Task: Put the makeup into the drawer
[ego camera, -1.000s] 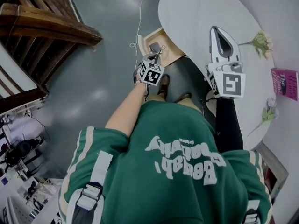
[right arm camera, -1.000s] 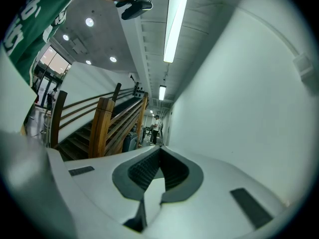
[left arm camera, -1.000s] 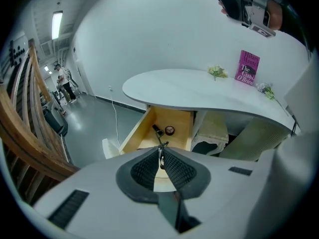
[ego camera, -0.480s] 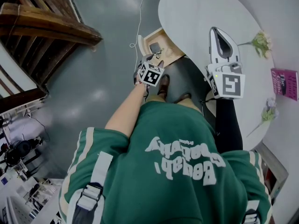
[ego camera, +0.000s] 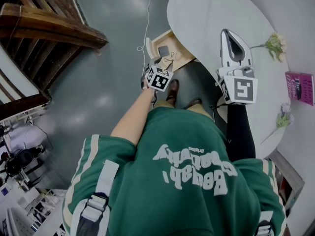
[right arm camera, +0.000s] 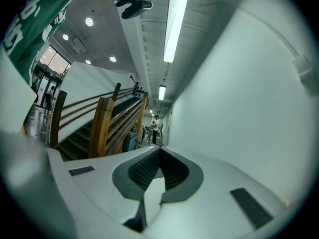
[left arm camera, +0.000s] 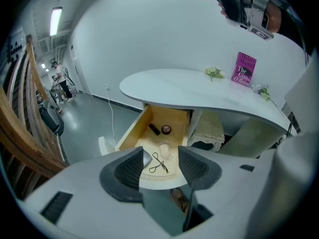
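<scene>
Under the white oval bench (left arm camera: 199, 91), the open pale wooden drawer (left arm camera: 130, 133) now holds the grey square makeup compact (ego camera: 163, 50), let go as the fingers of the left gripper (left arm camera: 162, 166) have just spread wide and empty; the right gripper (right arm camera: 158, 157) idles with fingers together on nothing, so this placement looks done.

light: bright ceiling strips (right arm camera: 175, 21) | edges: fisheye-warped — dark vignette | focus: sharp

Pale honey wooden open drawer (left arm camera: 174, 116) at 12 o'clock, white oval tabletop (ego camera: 211, 14), magenta rectangular book (ego camera: 300, 87) at 3 o'clock, dark green sweatshirt (ego camera: 187, 186) lettered white, glossy grey floor (ego camera: 108, 58).
</scene>
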